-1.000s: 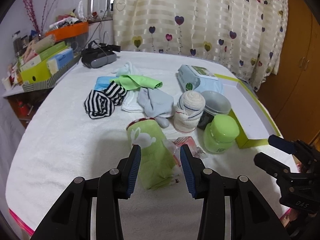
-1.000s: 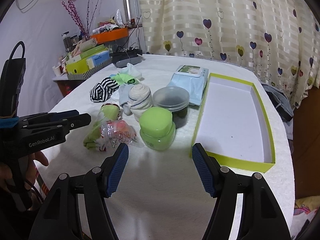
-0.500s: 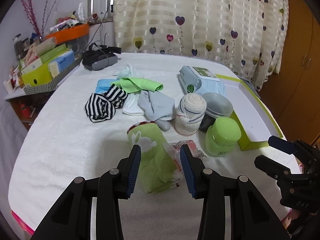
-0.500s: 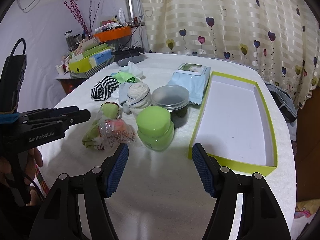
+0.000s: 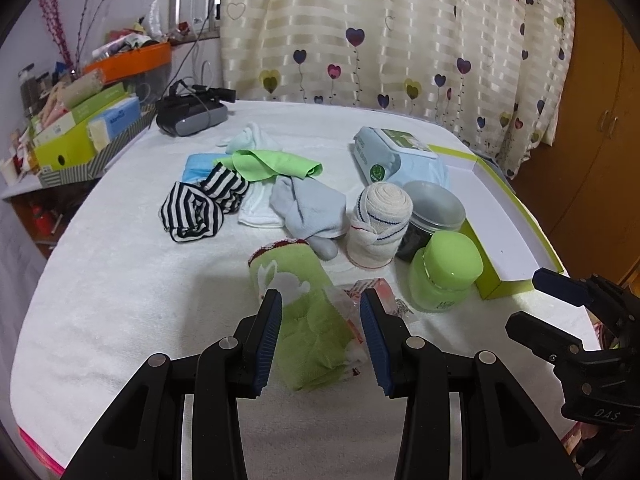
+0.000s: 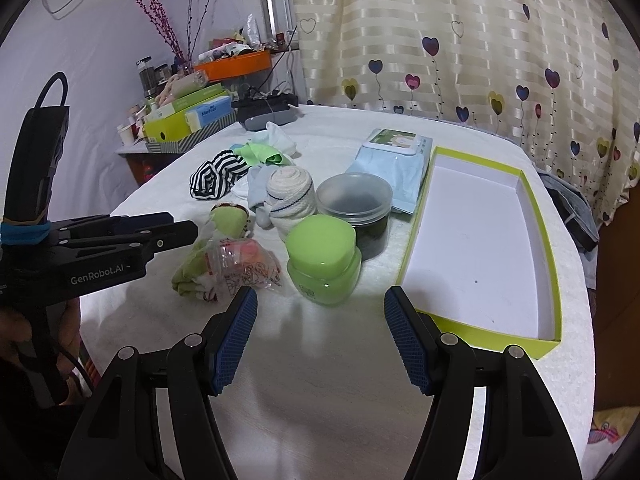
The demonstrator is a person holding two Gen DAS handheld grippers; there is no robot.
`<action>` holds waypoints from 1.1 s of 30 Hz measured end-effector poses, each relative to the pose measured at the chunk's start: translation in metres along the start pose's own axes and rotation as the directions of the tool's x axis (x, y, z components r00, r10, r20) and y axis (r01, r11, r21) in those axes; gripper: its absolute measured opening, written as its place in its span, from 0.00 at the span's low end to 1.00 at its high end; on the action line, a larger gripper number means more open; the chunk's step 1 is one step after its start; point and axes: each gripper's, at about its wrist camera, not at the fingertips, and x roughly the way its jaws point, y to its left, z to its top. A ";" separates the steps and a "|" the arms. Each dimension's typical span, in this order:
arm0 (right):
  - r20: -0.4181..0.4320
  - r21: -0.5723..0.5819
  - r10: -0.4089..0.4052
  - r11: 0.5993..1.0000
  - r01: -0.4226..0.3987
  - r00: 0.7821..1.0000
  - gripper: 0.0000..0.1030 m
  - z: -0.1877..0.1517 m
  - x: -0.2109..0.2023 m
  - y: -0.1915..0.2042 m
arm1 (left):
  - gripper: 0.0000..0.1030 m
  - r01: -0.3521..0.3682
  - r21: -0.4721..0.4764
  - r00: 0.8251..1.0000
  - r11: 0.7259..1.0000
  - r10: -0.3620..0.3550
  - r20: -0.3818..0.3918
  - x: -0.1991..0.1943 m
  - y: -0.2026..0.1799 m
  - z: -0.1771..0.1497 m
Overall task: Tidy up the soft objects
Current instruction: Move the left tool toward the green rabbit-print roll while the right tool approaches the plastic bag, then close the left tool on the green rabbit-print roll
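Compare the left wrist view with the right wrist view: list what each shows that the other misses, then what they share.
Left wrist only: the blue cloth behind the striped sock, and wooden cabinet doors.

Right wrist only: the whole floor of the yellow-green tray, nothing in it, and the hand holding the left gripper.

Both: the green rabbit sock, rolled white sock, green jar, wipes pack and open right gripper.

two grippers are showing: the left gripper [image 5: 320, 332] and the right gripper [image 6: 320, 344]. two jars are standing together, a green jar [image 5: 444, 276] and a dark jar [image 5: 432, 216]. one wipes pack [image 5: 396, 156] and one green-edged tray [image 6: 480, 240] are lying there. one rolled sock [image 5: 378, 220], one striped sock [image 5: 200, 204] and one green rabbit sock [image 5: 304, 312] are showing.
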 end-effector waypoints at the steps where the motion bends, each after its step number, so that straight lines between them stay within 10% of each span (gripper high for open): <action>1: 0.001 -0.002 0.001 1.000 -0.001 1.000 0.65 0.001 0.000 0.001 | 0.38 -0.001 0.000 1.000 1.000 0.001 0.002 0.000 0.000 0.000; 33: -0.043 -0.055 0.060 0.997 -0.062 0.997 0.65 0.011 0.022 0.044 | 0.41 0.083 -0.077 0.996 0.994 -0.085 -0.030 0.027 0.040 -0.004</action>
